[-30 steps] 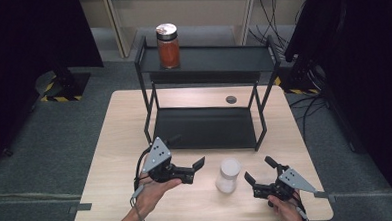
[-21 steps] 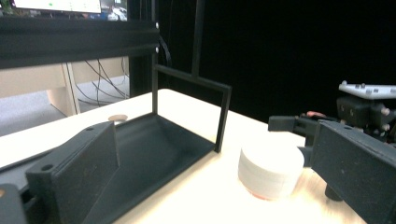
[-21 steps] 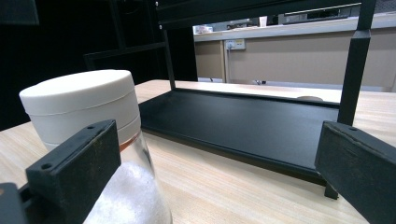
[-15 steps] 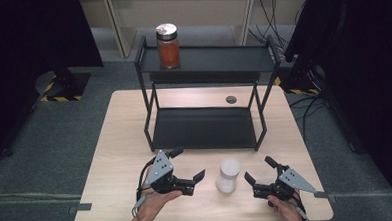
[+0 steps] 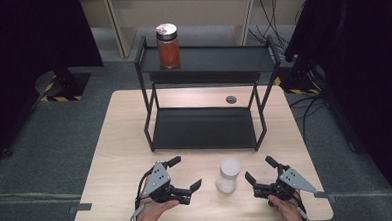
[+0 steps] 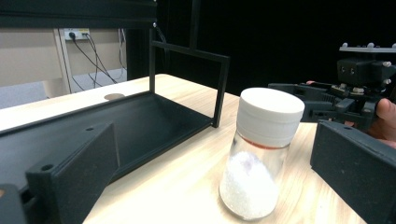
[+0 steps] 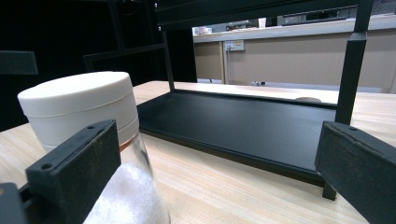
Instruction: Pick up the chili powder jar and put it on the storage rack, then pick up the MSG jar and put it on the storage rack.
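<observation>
Flanking the clear glass jar with a white screw lid (image 5: 229,175), the left gripper (image 5: 185,173) and right gripper (image 5: 258,170) both sit spread wide, likely readying a grasp. That jar holds white granules, in front of the black two-tier metal rack (image 5: 205,127). Farther, on the rack's top shelf, an orange-filled glass jar (image 5: 167,46) stands upright.

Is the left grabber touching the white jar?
Apart. In the high view the left gripper sits with bare table between its open jaws and the jar; the left gripper view shows the jar standing free ahead.
</observation>
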Available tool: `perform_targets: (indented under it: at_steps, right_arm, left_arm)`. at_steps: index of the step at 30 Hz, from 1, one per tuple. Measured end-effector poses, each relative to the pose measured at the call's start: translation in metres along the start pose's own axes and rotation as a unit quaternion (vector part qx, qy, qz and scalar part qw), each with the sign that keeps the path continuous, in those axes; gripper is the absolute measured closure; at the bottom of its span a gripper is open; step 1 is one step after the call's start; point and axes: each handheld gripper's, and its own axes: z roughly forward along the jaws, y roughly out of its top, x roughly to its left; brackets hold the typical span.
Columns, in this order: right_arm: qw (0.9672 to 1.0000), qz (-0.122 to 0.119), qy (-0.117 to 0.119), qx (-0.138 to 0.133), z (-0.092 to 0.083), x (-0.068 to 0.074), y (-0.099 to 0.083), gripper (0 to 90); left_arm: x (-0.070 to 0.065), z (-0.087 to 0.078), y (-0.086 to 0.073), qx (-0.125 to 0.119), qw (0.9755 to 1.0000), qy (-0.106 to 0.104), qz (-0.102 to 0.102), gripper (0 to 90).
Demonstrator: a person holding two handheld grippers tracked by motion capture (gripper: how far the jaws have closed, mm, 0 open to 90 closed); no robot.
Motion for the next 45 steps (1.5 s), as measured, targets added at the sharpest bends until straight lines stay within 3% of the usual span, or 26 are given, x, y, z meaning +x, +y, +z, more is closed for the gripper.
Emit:
perform_targets:
  at_steps: [7,27,45]
  right_arm:
    - [1.0,-0.001,-0.001,-0.002,0.0,0.0,-0.001,0.4]
    - [1.0,-0.005,-0.002,-0.004,-0.001,0.0,-0.001,0.4]
    - [1.0,-0.007,-0.001,-0.004,-0.001,0.0,-0.001,0.4]
  left_arm:
    - [-0.001,-0.003,-0.011,-0.006,0.9999,0.005,0.007,0.5]
    - [-0.003,-0.005,-0.04,-0.012,0.9999,0.008,0.002,0.5]
    - [-0.003,-0.007,-0.046,-0.007,0.9999,0.013,0.002,0.5]
